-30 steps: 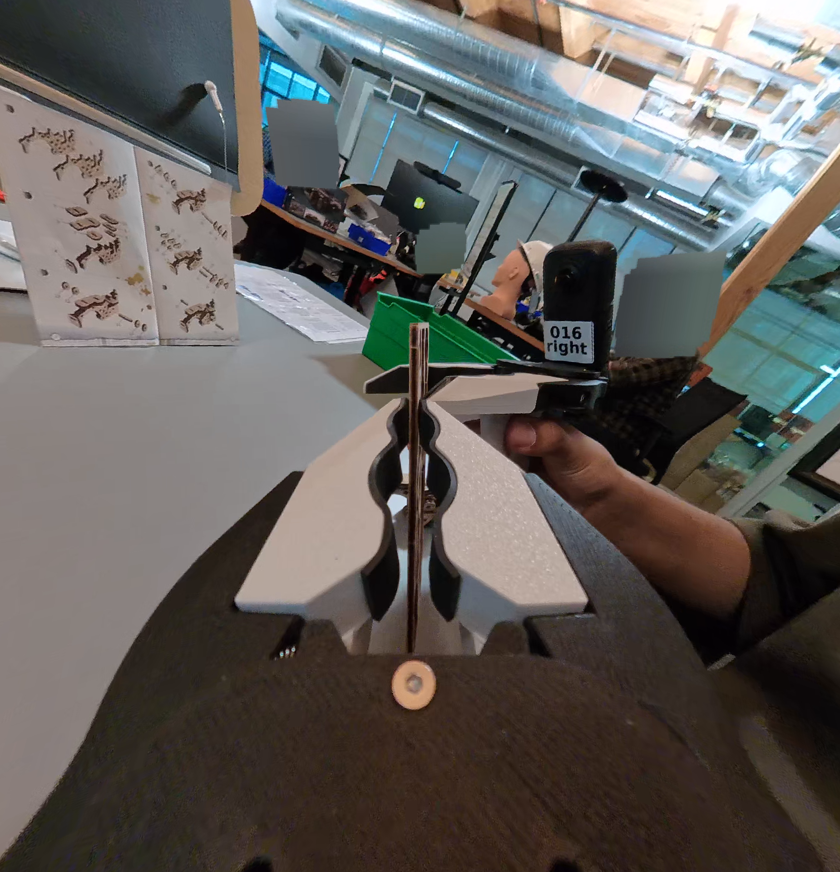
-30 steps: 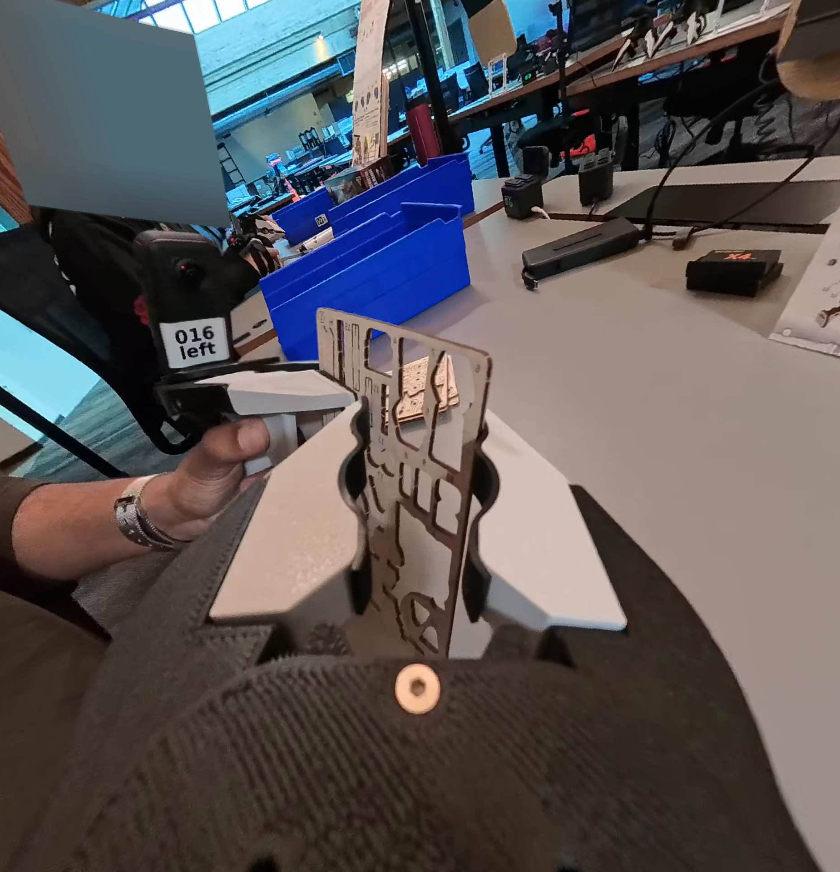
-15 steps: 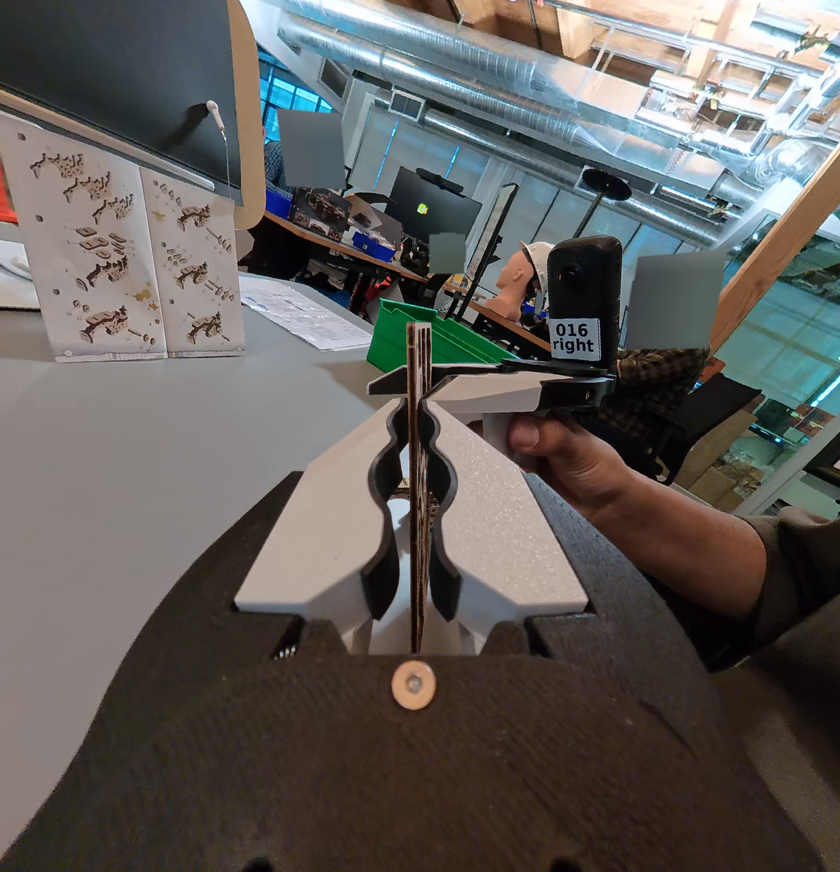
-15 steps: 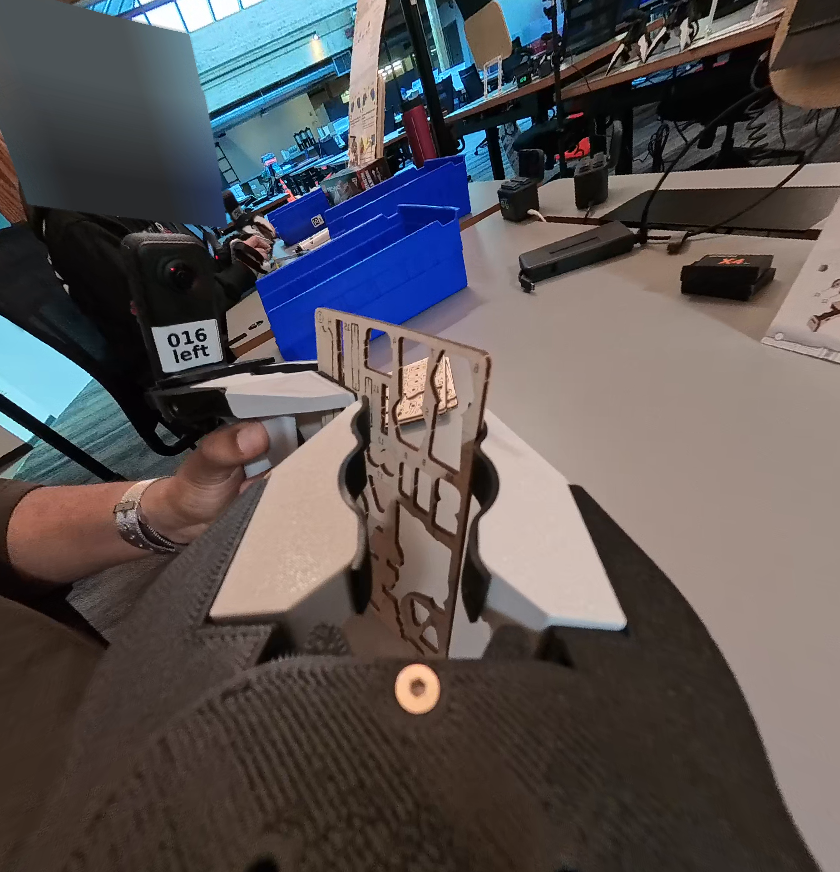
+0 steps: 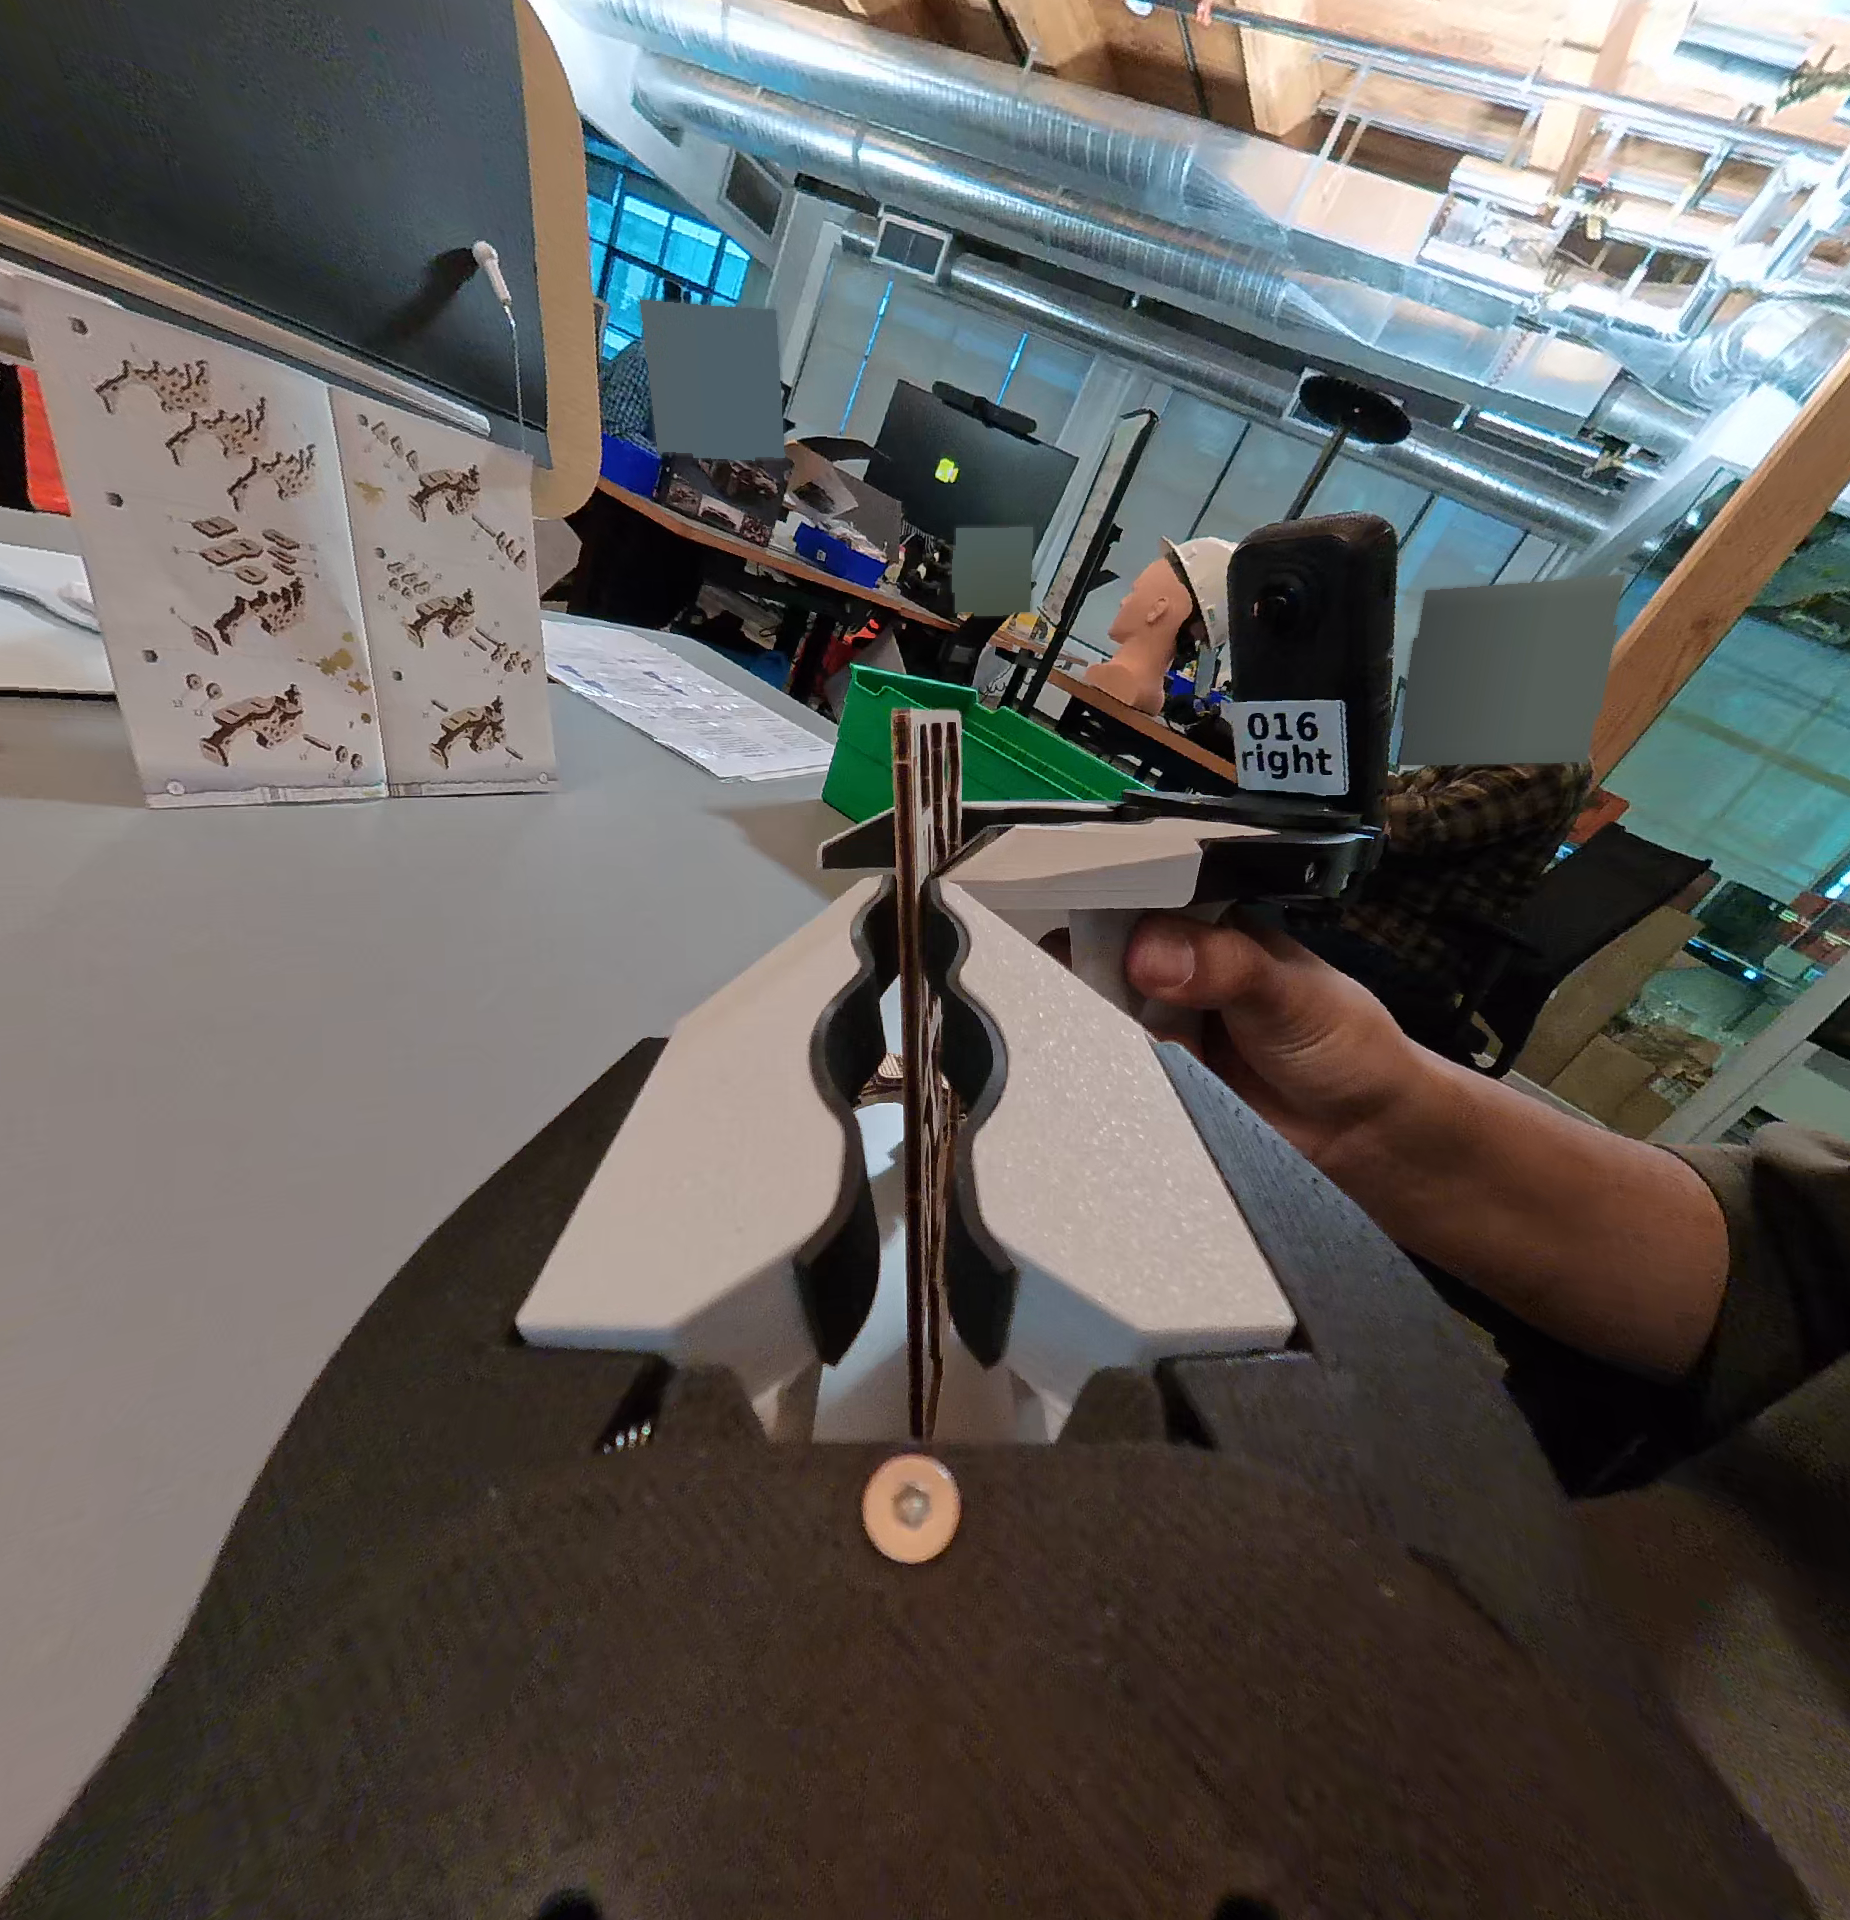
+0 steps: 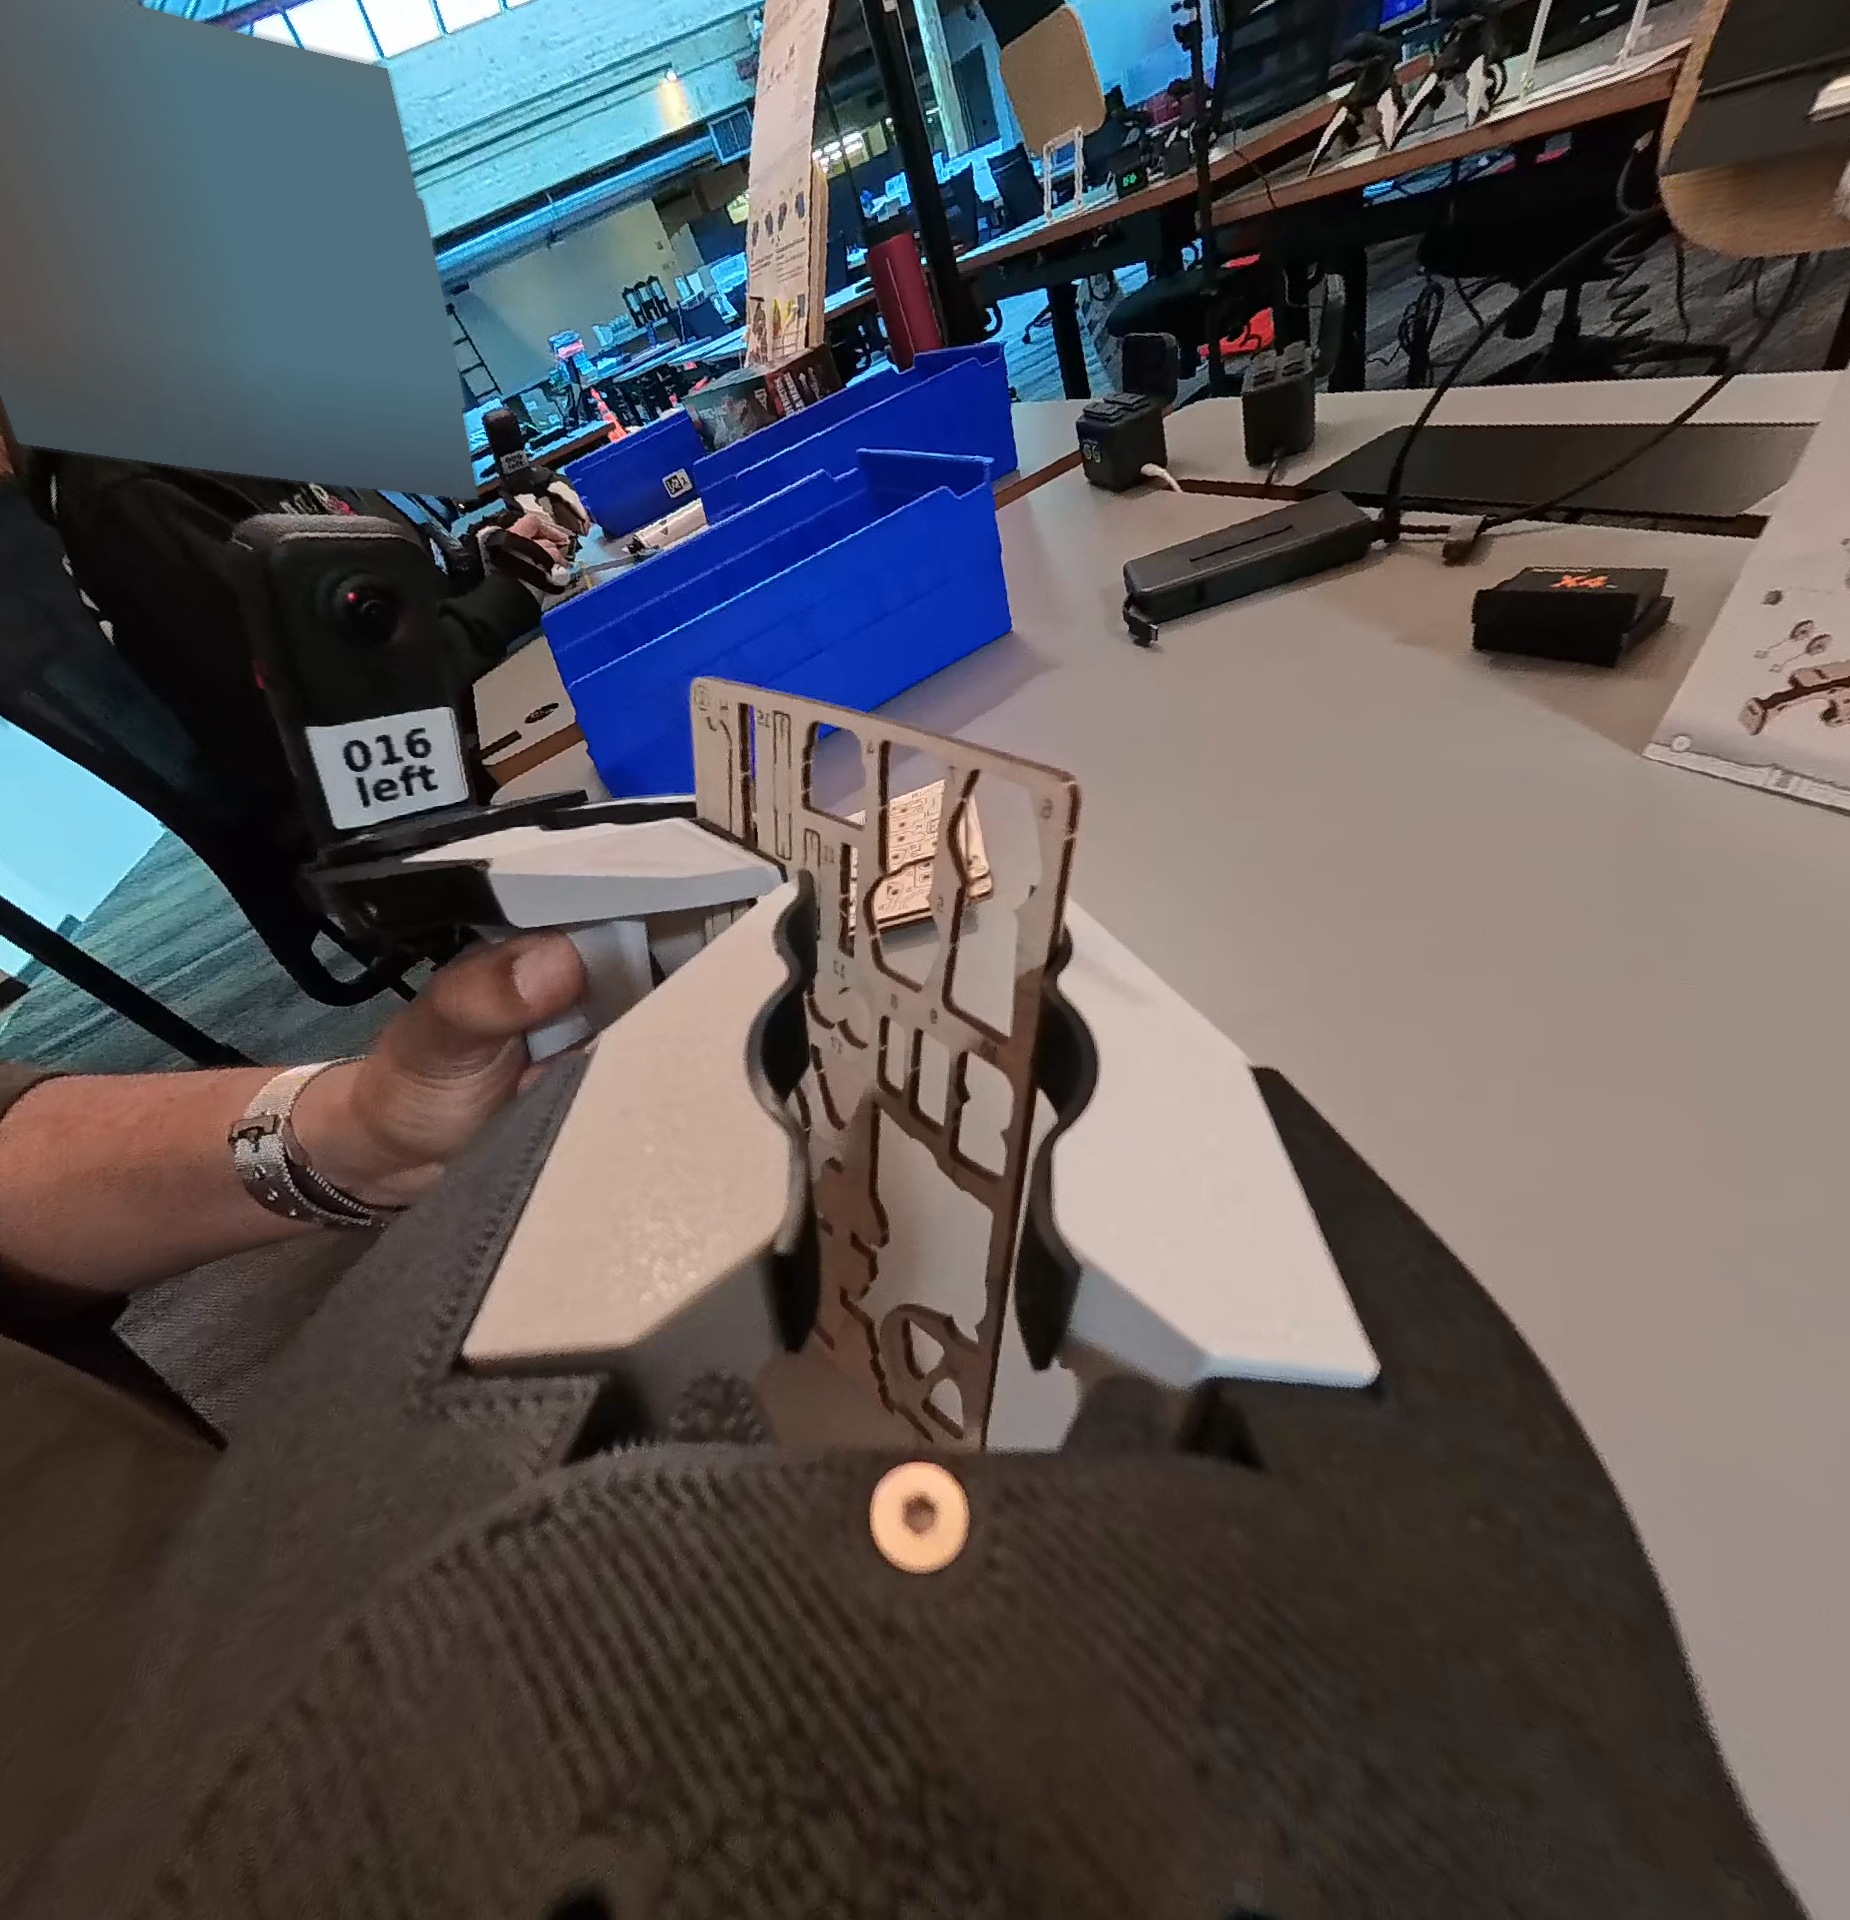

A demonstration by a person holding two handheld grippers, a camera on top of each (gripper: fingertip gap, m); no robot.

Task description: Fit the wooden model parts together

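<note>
A thin laser-cut wooden sheet point(image 5: 923, 769) stands upright above the grey table point(image 5: 277, 1039). My left gripper point(image 5: 916, 896) is shut on its two faces; I see the sheet edge-on there. In the right wrist view the sheet point(image 6: 1035, 862) shows broadside, with several cut-outs. My right gripper point(image 6: 926, 920) is shut on its two long edges. The right gripper point(image 5: 885, 847) comes in from the right, the left gripper point(image 6: 739, 844) from the left. Another wooden part sheet point(image 6: 926, 862) lies flat on the table behind, seen through the cut-outs.
A folded instruction sheet point(image 5: 308, 603) stands at the back left, and also shows in the right wrist view point(image 6: 1814, 675). A green bin point(image 5: 1004, 753), blue bins point(image 6: 796, 613), a black box point(image 6: 1570, 613) and a black charger bar point(image 6: 1243, 556) sit around the table.
Both grippers keep their hold on the sheet. The pair has turned slightly, so a little of the sheet's face now shows in the left wrist view.
</note>
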